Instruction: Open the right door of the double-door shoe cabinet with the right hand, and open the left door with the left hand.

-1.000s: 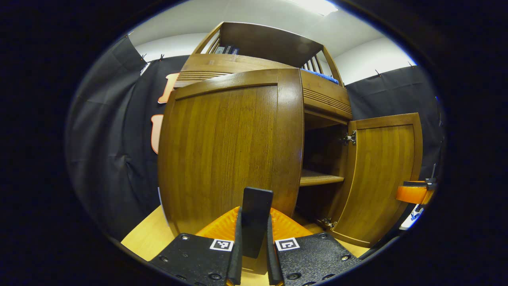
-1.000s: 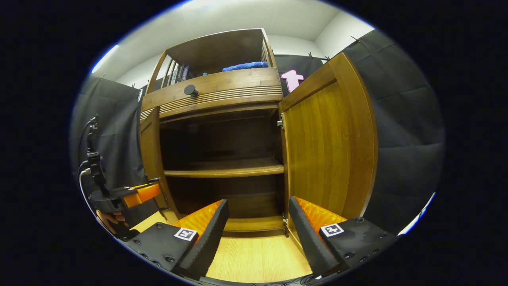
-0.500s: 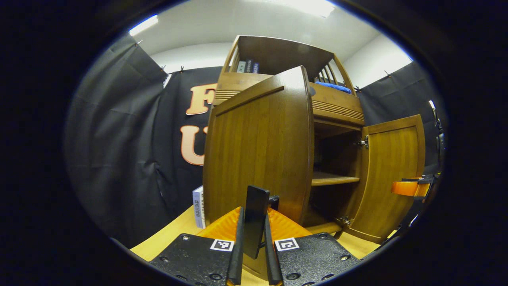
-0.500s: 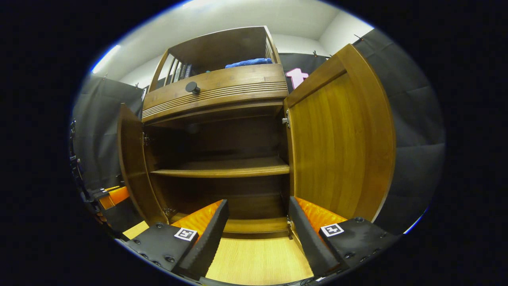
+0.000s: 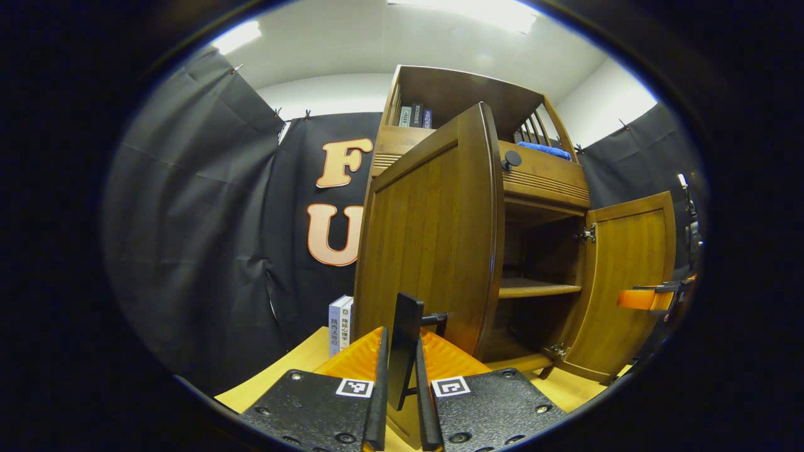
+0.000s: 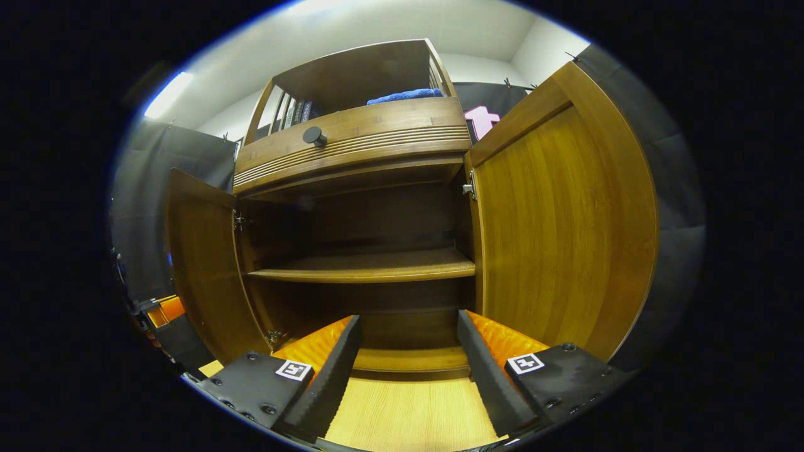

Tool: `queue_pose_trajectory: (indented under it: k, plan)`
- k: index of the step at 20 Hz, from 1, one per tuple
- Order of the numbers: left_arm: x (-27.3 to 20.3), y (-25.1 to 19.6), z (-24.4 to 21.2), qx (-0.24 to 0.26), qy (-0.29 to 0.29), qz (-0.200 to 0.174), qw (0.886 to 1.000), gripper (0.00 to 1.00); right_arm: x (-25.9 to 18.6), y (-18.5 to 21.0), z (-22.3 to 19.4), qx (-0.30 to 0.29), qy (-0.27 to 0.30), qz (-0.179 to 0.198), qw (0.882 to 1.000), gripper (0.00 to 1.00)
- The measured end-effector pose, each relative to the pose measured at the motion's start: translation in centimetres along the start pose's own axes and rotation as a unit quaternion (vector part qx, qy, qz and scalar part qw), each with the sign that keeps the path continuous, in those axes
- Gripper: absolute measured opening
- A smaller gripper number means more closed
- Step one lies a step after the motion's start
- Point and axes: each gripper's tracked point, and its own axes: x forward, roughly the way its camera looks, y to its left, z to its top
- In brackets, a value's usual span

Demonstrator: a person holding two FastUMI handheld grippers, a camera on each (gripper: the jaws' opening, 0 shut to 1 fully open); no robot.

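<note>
The brown wooden shoe cabinet (image 6: 352, 144) has both doors swung out. In the left gripper view, my left gripper (image 5: 400, 380) is shut on the flat black handle (image 5: 405, 333) of the left door (image 5: 427, 238), which I see nearly edge-on. The right door (image 5: 628, 282) stands wide open, and the orange right gripper (image 5: 647, 298) hangs beside it. In the right gripper view, my right gripper (image 6: 408, 326) is open and holds nothing. It faces the dark inside of the cabinet, between the left door (image 6: 201, 263) and the right door (image 6: 559, 226). The left gripper (image 6: 163, 311) shows past the left door's edge.
Inside is one bare shelf (image 6: 370, 267). Above the doors is a drawer with a black knob (image 6: 314, 135), and on top lie a blue cloth (image 6: 405, 95) and books (image 5: 414, 116). More books (image 5: 341, 321) stand by the cabinet's left side on the light wooden floor (image 6: 408, 414).
The left door has swung farther out with my left gripper on its handle. The right gripper has stayed open in front of the cabinet, and the right door has not moved.
</note>
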Motion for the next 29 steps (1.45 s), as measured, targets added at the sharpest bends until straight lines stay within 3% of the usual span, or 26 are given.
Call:
queue_pose_trajectory:
  k: [3,4,6,8,9,10,15,16,19,20,21,22,27,29]
  plan:
    - [-0.2,1.2,0.1,-0.004,-0.001,0.0,1.0,0.21,0.3,0.1,0.0,0.001,-0.001,0.003,1.0,0.89]
    - [-0.2,1.9,0.1,-0.001,-0.001,0.005,1.0,0.23,0.3,0.1,-0.1,0.002,-0.001,0.004,1.0,0.98]
    - [-0.1,3.4,0.2,-0.001,-0.004,0.015,1.0,0.22,0.6,0.4,-0.1,0.004,-0.001,0.006,1.0,1.0]
    - [0.3,5.5,0.1,-0.002,-0.006,0.035,0.999,0.18,0.6,0.4,-0.3,0.004,0.0,0.007,1.0,0.98]
    - [0.0,6.0,0.3,-0.006,-0.007,0.03,1.0,0.17,1.4,0.3,-0.8,0.004,-0.001,0.007,1.0,0.98]
    - [-0.2,6.3,0.3,-0.009,-0.006,0.023,1.0,0.16,1.4,0.3,-0.8,0.003,-0.002,0.008,1.0,0.89]
    - [0.3,9.2,0.3,-0.037,0.005,-0.026,0.999,0.17,0.8,0.3,0.4,0.001,-0.008,0.005,1.0,0.89]
    - [0.2,9.2,0.3,-0.045,0.006,-0.038,0.998,0.21,0.8,0.2,0.5,0.0,-0.009,0.004,1.0,0.89]
    - [0.4,9.8,0.5,-0.038,0.004,-0.07,0.997,0.21,0.8,0.1,0.7,0.001,-0.011,0.004,1.0,0.89]
    - [0.4,10.0,0.4,-0.038,0.005,-0.077,0.996,0.21,0.8,0.3,0.7,0.001,-0.01,0.006,1.0,0.98]
    - [0.3,10.4,0.5,-0.038,0.007,-0.078,0.996,0.23,0.7,0.3,0.8,0.0,-0.01,0.008,1.0,0.98]
    - [0.3,10.8,0.5,-0.034,0.008,-0.075,0.997,0.22,0.8,0.3,0.9,-0.002,-0.011,0.01,1.0,0.89]
    - [-0.9,11.4,0.6,-0.002,0.021,-0.038,0.999,0.19,1.6,1.4,0.8,-0.006,-0.007,0.032,0.999,0.89]
    - [-2.1,11.9,1.2,0.002,0.017,-0.014,1.0,0.25,1.9,1.9,0.5,-0.009,-0.001,0.042,0.999,0.89]
